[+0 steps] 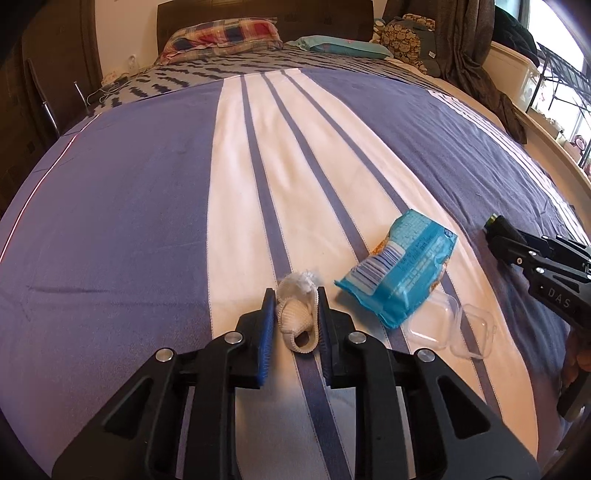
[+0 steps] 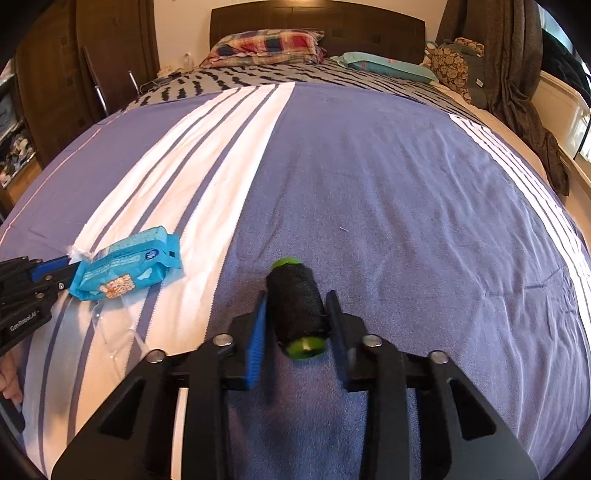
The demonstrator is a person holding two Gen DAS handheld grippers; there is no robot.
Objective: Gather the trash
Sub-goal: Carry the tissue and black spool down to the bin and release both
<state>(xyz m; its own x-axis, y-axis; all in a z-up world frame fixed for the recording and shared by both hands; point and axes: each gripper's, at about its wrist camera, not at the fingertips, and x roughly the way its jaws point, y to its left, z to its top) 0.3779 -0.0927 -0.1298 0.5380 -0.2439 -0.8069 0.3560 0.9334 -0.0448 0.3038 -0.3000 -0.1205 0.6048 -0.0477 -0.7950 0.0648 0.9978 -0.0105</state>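
Observation:
My left gripper (image 1: 295,295) is shut on a cream foam net (image 1: 297,325) with a white tuft at its far end; it lies on the striped bed cover (image 1: 147,221). To its right rest a blue snack wrapper (image 1: 399,273) and a clear plastic box (image 1: 450,332). In the right wrist view my right gripper (image 2: 297,299) is shut on a black thread spool (image 2: 297,306) with green ends, both pads against its sides. The wrapper (image 2: 129,262) appears there at the left, beside the left gripper (image 2: 62,269). The right gripper (image 1: 495,229) shows at the left wrist view's right edge.
A plaid pillow (image 1: 225,35) and a teal pillow (image 1: 343,46) lie at the headboard. Dark curtains (image 2: 517,92) and a window ledge run along the right. A dark wardrobe (image 2: 48,85) stands at the left. A hand (image 2: 7,373) shows at the left edge.

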